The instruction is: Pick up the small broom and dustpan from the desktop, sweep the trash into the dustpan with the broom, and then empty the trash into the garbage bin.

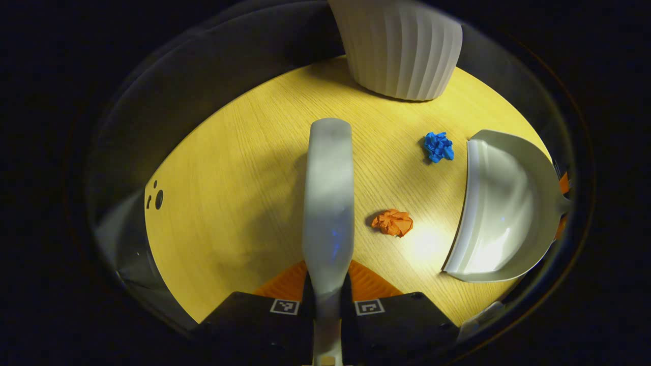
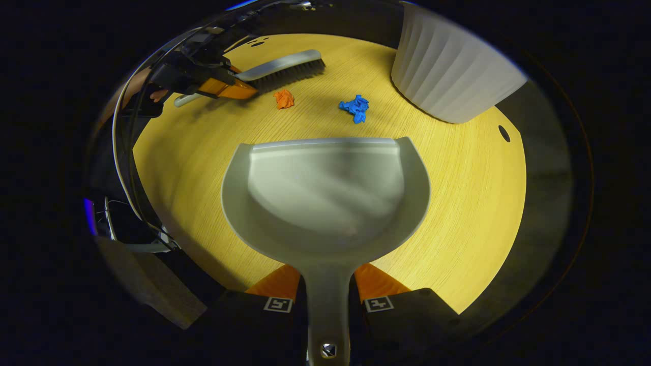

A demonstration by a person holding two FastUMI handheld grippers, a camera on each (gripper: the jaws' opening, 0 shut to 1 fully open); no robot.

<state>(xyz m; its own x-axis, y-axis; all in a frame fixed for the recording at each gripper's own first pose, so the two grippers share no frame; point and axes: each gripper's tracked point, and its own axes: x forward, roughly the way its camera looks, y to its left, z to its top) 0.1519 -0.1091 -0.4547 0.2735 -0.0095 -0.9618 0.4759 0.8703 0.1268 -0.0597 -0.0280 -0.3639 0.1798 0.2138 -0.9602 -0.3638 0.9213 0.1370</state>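
left gripper (image 1: 328, 292) fingers clamped on broom (image 1: 328, 198) handle; right gripper (image 2: 328, 295) fingers clamped on dustpan (image 2: 325, 195) handle. orange paper wad (image 2: 284, 98) and blue paper wad (image 2: 355, 108) lie between broom and dustpan lip, garbage bin (image 2: 452, 71) at far right.

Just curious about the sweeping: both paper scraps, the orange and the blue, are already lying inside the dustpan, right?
No. In the right gripper view the orange scrap and blue scrap lie on the table, beyond the dustpan, which holds nothing.
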